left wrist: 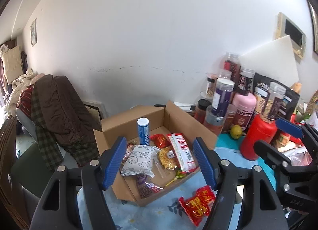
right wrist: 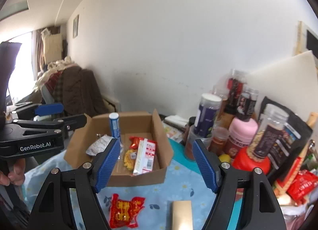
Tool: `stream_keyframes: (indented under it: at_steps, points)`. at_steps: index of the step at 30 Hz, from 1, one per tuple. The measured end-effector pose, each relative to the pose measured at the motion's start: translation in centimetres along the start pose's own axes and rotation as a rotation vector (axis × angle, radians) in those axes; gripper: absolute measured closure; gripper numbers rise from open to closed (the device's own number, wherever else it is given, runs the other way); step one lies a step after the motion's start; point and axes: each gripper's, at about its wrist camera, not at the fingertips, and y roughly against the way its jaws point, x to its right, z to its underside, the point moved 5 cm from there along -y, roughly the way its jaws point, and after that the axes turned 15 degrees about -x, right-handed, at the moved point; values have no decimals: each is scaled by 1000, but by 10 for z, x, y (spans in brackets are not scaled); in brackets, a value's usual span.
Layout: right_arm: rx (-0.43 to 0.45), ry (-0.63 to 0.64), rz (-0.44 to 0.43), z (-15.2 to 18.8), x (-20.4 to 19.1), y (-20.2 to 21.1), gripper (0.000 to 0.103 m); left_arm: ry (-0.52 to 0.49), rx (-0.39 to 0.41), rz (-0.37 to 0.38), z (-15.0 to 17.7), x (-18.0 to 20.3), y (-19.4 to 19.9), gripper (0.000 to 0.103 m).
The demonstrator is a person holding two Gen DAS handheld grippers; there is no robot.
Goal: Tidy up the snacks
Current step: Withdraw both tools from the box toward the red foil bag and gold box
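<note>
Both grippers, left gripper (left wrist: 160, 160) and right gripper (right wrist: 156, 163), are spread and hold nothing above the cardboard box (left wrist: 178, 119) with snacks.

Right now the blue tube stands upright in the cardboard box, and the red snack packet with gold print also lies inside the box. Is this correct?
Not quite. The red snack packet lies outside the cardboard box, on the tablecloth before it, as the right wrist view shows. The blue tube does stand upright inside.

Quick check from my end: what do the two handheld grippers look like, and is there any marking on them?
Both are black plastic frames with triangular cut-outs and silver rivets. Each finger ends in a ribbed blue pad, on the left gripper and the right gripper. In the right wrist view, the left gripper's side reads "GenRobot.AI" in white. No cables or sleeves show.
</note>
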Motion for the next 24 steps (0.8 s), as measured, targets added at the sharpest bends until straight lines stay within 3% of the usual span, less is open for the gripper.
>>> stream_keyframes:
  at_steps: [5,8,18,24]
  points:
    - [22,-16,25,11,5,30,15,2,15,23,11,9,19,33]
    - [28,-29,34,18,9,45,13,0,30,39,17,15,31,23]
    - [59,-65,70,46,15,83,5,-35,64,127,40,38,63,23]
    - [47,-101,98,69,19,91,5,-75,40,193,58,56,73,23]
